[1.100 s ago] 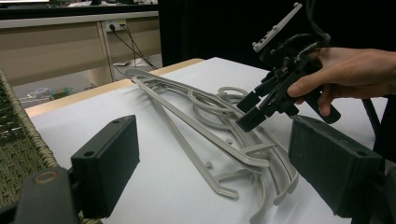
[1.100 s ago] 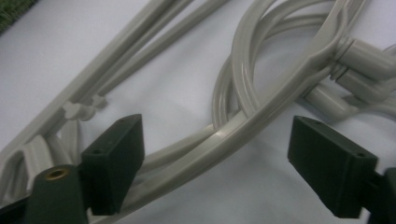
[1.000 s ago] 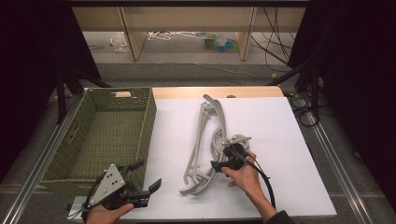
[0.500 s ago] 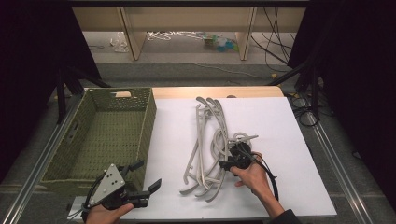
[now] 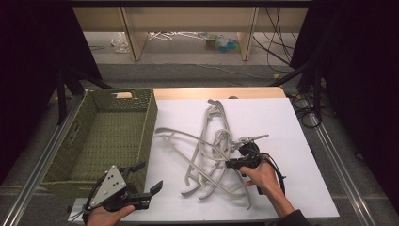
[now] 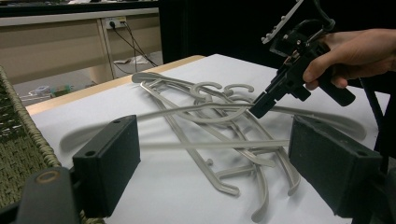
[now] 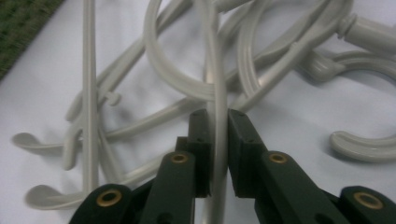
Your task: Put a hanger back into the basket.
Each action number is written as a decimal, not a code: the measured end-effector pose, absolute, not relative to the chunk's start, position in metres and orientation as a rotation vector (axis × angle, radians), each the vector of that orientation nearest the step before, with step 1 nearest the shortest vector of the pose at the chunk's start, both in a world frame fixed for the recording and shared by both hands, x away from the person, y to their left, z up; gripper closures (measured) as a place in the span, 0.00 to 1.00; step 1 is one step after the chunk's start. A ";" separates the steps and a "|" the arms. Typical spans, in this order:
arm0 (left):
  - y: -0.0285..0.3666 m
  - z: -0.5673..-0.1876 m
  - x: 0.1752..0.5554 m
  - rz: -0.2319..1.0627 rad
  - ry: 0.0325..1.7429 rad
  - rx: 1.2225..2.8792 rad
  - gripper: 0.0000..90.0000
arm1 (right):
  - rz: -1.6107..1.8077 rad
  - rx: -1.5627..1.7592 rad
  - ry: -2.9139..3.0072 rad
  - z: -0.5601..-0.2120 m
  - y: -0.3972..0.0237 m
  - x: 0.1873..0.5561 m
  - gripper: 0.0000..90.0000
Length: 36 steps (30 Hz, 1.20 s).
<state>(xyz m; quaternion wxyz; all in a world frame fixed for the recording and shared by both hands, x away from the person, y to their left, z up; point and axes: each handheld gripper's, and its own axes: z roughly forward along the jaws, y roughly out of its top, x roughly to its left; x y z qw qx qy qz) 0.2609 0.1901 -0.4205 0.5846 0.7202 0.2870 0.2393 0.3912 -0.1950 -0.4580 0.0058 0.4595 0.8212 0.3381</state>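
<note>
Right tool [image 5: 231, 164]: its jaws had just been closing and were clamped on a thin bar of one pale grey plastic clothes hanger [image 7: 215, 93]; in the right gripper view the bar ran straight up between the two black pads, pressed from both sides
Gripped hanger: lifted at an angle above the heap, its long arm [image 5: 188, 137] reaching left towards the basket; in the left gripper view that arm [image 6: 187, 110] hung clear of the sheet
Pile of pale grey plastic hangers [image 5: 212, 155]: tangled together on the middle of the white sheet, hooks overlapping towards the far side, arm ends fanned out towards the near edge
Right hand [image 5: 263, 178]: wrapped around the tool's handle at the near right of the pile, cable trailing behind it
Left tool [image 5: 146, 181]: jaws wide apart with nothing between them, held at the near left, just off the near right corner of the basket and well apart from the hangers
Left hand [image 5: 106, 216]: at the near edge, under the grey three-cornered plate
Green woven basket [image 5: 80, 141]: on the left of the table, beside the sheet
Table [image 5: 282, 117]: covered by the white sheet, a wooden strip showing along the far edge
</note>
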 end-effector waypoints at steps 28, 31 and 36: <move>0.105 -0.416 0.324 0.530 0.642 1.970 0.28 | 1.109 0.909 2.639 -0.398 -0.231 0.363 0.90; 0.095 -0.420 0.335 0.534 0.632 2.036 0.29 | 1.130 0.872 2.612 -0.393 -0.235 0.359 0.90; 0.085 -0.428 0.351 0.534 0.619 2.109 0.37 | 1.121 0.811 2.632 -0.383 -0.242 0.353 0.90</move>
